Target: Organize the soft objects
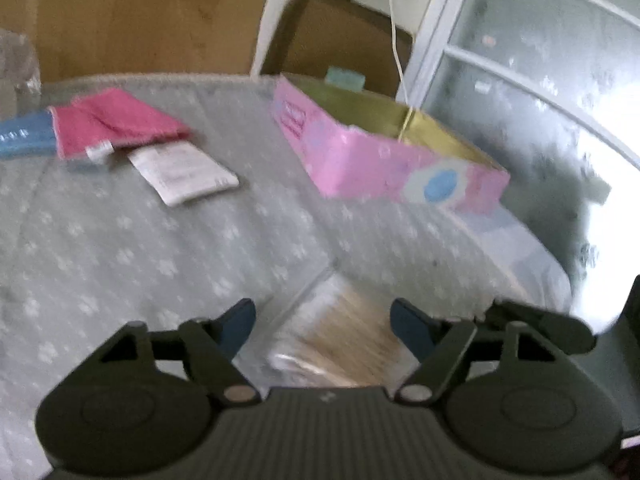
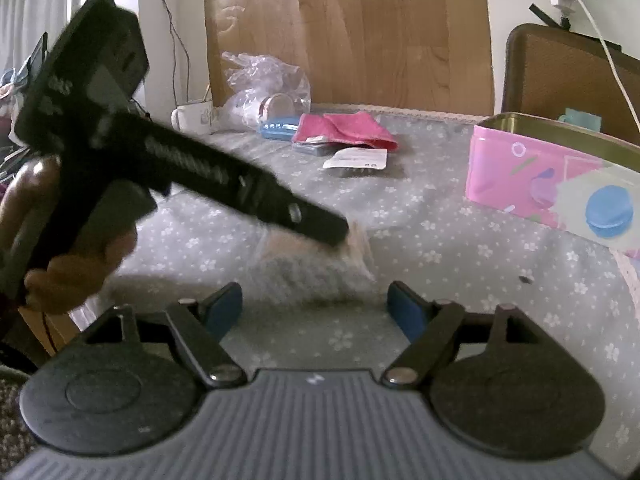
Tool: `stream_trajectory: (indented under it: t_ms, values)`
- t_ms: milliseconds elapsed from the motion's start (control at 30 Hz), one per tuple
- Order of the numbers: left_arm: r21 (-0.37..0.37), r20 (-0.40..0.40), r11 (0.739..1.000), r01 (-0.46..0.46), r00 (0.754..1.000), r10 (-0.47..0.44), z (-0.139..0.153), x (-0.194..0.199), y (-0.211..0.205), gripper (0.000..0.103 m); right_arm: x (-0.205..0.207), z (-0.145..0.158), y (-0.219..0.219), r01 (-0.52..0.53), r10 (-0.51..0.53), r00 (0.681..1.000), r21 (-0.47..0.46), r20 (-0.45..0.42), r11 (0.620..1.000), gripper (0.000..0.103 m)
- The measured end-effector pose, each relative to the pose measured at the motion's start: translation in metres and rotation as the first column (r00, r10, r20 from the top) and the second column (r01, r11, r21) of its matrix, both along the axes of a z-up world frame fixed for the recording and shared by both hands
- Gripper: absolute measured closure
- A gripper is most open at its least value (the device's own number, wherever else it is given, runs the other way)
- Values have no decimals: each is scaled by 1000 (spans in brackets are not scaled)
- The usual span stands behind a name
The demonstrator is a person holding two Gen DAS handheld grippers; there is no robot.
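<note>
We see a blurred clear plastic packet of beige soft stuff [image 1: 340, 340] lying near the table's [image 1: 120, 248] front edge, between our left tongs [image 1: 322, 322], spread wide around it. Our right tongs [image 2: 316, 308] gape wide, holding nothing. Farther back lie a folded pink cloth [image 2: 346, 130] and white card [image 2: 356, 159]; an open pink tin box [image 2: 548, 178] stands toward the right edge.

A white ceramic mug [image 2: 192, 117] stands at the far edge of the grey flower-print tablecloth [image 2: 440, 248], beside a crumpled clear plastic bag [image 2: 268, 80]. A brown wooden board [image 2: 360, 32] leans behind; a white cable [image 1: 398, 40] hangs down.
</note>
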State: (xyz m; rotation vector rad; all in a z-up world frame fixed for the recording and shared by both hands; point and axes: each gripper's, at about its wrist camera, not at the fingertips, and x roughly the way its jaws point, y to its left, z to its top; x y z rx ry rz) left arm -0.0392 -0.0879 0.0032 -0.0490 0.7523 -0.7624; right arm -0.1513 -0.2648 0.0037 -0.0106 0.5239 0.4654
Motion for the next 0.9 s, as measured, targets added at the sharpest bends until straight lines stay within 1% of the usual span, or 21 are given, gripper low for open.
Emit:
stream_trajectory:
  t_ms: [33, 100, 233, 300, 467, 633, 700, 767, 833, 900]
  values:
    - [-5, 7, 1000, -1, 1000, 1, 0, -3, -2, 28, -1, -1, -2, 7, -7, 1000, 0, 6, 1000, 34]
    - [-9, -5, 1000, 23, 1000, -23, 0, -5, -10, 28, -2, -2, -8, 27, -27, 999, 11, 18, 1000, 37]
    - [5, -6, 996, 85, 996, -85, 4, -3, -38, 28, -7, -1, -28, 105, -106, 993, 42, 42, 994, 40]
    - [-4, -8, 991, 130, 991, -130, 8, -1, -58, 28, -12, 0, -40, 159, -161, 985, 51, 57, 986, 41]
    - [-4, -15, 971, 239, 971, -239, 6, 7, -120, 27, -23, -1, -80, 301, -304, 951, 60, 54, 952, 42]
    - [21, 5, 948, 318, 948, -318, 7, 4, -173, 26, -34, -4, -111, 396, -400, 915, 65, 53, 916, 42]
    - [21, 18, 940, 341, 940, -341, 16, 5, -186, 26, -36, 3, -119, 416, -422, 903, 77, 85, 906, 43]
    - [3, 47, 935, 354, 934, -353, 32, 8, -193, 26, -34, 15, -126, 427, -434, 889, 75, 146, 901, 43]
    - [-15, 86, 935, 354, 932, -352, 52, 15, -201, 25, -25, 30, -129, 436, -440, 873, 64, 213, 897, 43]
    - [-25, 126, 940, 339, 934, -333, 72, 26, -211, 22, -11, 42, -133, 441, -440, 857, 60, 267, 896, 43]
